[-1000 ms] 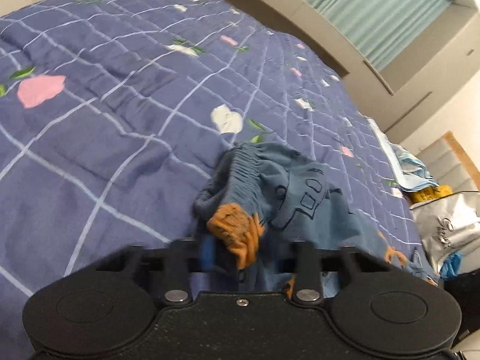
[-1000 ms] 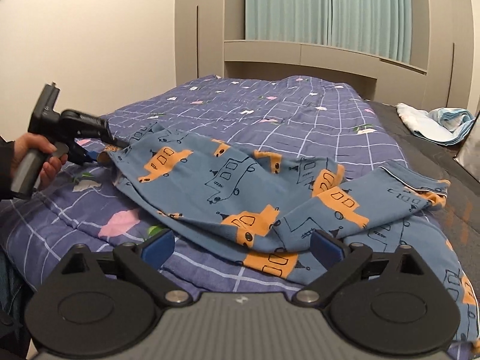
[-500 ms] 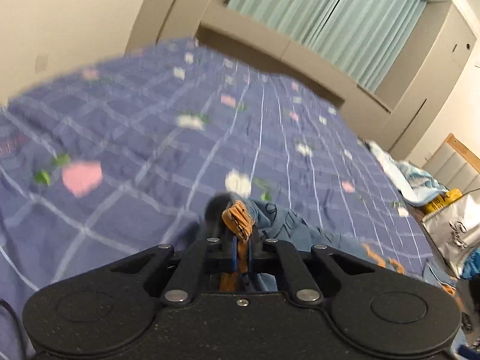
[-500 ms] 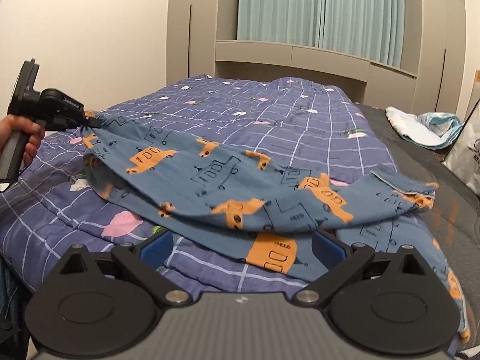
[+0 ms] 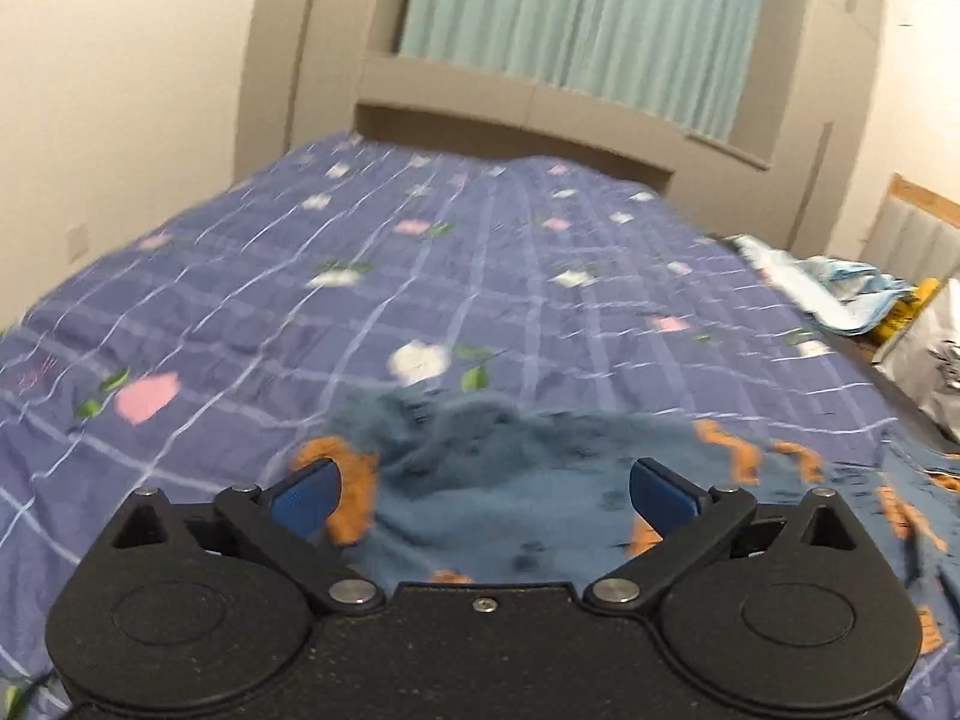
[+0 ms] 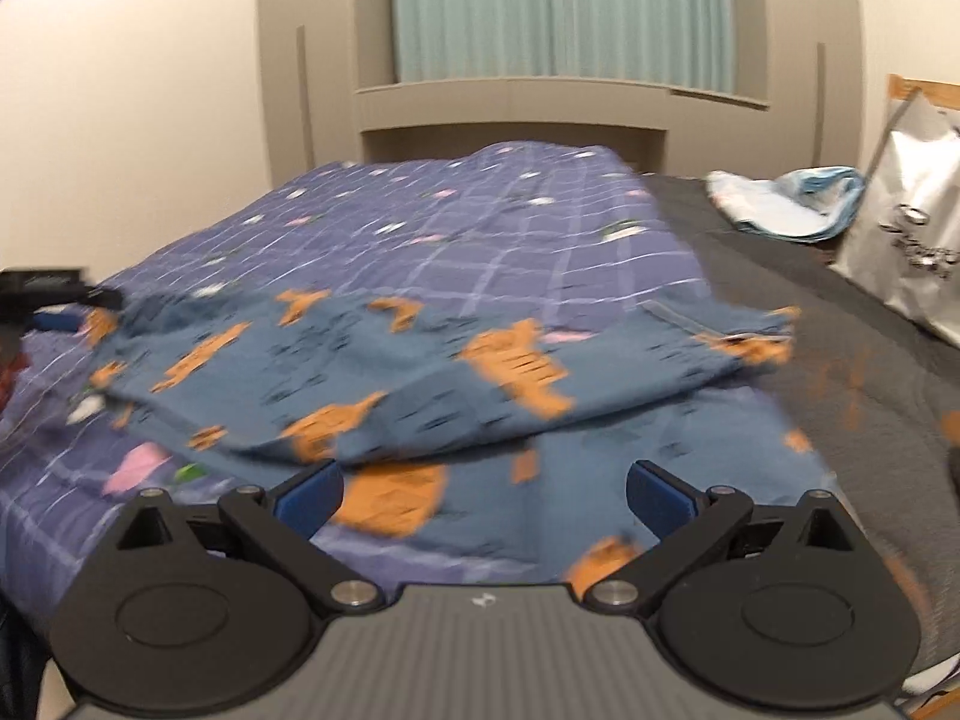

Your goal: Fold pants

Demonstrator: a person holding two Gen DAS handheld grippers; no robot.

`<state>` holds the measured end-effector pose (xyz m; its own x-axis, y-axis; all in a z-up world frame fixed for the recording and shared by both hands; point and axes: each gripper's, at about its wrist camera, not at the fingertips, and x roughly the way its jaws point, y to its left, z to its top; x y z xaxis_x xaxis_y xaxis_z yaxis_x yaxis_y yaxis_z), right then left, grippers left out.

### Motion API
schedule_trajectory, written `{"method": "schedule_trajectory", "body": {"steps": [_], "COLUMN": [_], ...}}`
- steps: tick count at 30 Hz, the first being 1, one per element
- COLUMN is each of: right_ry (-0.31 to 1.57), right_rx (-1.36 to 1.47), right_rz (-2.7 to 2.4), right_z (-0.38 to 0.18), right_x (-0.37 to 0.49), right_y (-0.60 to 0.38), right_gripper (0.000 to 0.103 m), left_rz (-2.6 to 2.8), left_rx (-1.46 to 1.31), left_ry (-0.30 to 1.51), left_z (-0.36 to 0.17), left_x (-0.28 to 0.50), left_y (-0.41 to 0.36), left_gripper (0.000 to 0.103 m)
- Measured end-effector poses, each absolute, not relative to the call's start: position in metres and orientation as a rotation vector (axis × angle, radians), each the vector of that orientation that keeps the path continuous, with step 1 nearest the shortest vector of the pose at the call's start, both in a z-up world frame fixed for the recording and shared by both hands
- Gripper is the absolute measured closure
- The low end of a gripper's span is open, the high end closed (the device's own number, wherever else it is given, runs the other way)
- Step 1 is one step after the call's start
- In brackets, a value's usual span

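left tool (image 5: 483, 489) jaws opening, nothing pinched; pants (image 6: 420, 372) lie rumpled on the bed (image 6: 480, 240), waistband bunched at left. right tool (image 6: 483, 489) released, hovering above cloth. risk: creases get folded in.

A bed is covered by a blue-violet quilt (image 5: 492, 276) crossed with pale grid lines and dotted with pink and white flowers with green leaves. Behind its head stands a grey built-in unit (image 6: 510, 105) with a recessed shelf, and pale green curtains (image 6: 558, 6) hang above it against cream walls. To the right, a crumpled light blue and white cloth (image 6: 780, 204) lies on a dark grey cover (image 6: 840, 324), beside a white bag (image 6: 918, 240) with dark print.
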<state>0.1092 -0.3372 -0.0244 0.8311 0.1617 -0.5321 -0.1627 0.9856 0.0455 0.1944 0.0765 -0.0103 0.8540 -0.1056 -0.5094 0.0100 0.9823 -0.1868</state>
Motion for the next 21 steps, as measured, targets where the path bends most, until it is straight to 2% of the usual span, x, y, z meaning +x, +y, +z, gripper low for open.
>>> {"method": "schedule_trajectory", "body": {"steps": [6, 12, 21], "right_ry": [0.577, 0.628, 0.722], "right_rx": [0.034, 0.052, -0.063], "right_rz": [0.062, 0.128, 0.255], "right_z": [-0.015, -0.004, 0.015], "right_x": [0.140, 0.184, 0.289], "right_y": [-0.394, -0.433, -0.424], "right_gripper": [0.000, 0.000, 0.002], "left_rz": [-0.274, -0.605, -0.762], "left_rx": [-0.157, -0.185, -0.141], "left_ry": [0.529, 0.591, 0.742], "left_z": [-0.001, -0.021, -0.054], "left_x": [0.193, 0.209, 0.237], "left_y": [0.010, -0.066, -0.151], "left_gripper": [0.001, 0.001, 0.001]}}
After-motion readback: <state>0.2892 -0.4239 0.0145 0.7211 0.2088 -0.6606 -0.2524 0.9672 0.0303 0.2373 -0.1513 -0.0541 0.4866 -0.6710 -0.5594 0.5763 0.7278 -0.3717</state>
